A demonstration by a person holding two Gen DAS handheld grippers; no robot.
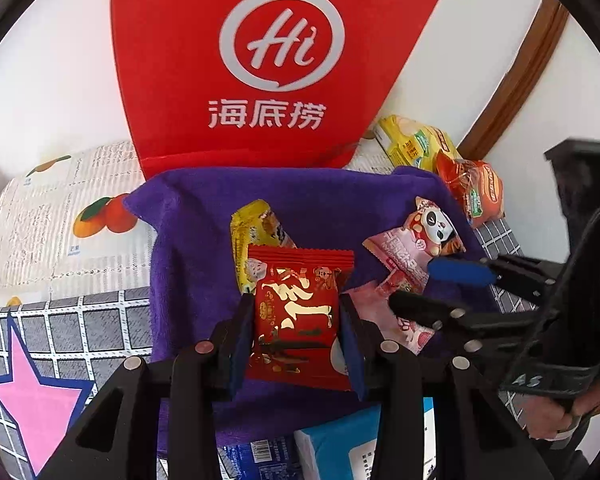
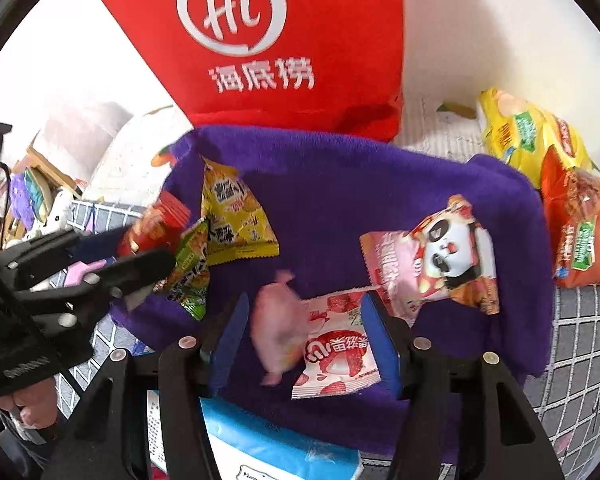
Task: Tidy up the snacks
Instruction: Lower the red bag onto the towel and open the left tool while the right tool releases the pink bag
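My left gripper [image 1: 298, 312] is shut on a red and gold snack packet [image 1: 298, 316] and holds it above the purple cloth [image 1: 324, 200]; it also shows in the right wrist view [image 2: 152, 228]. My right gripper [image 2: 304, 328] is open, its jaws on either side of a pink strawberry packet [image 2: 336, 352] and a blurred pink candy [image 2: 276, 328] on the cloth [image 2: 340, 184]. A yellow packet [image 2: 236, 216], a green packet [image 2: 192, 276] and a pink panda packet [image 2: 440, 256] lie on the cloth. The red Hi bag [image 1: 276, 60] stands behind.
Yellow [image 2: 524, 132] and orange [image 2: 588, 236] chip bags lie at the far right on the grid-pattern table cover [image 2: 580, 340]. A blue and white tissue pack [image 2: 268, 440] sits at the front edge under the cloth. White wall behind.
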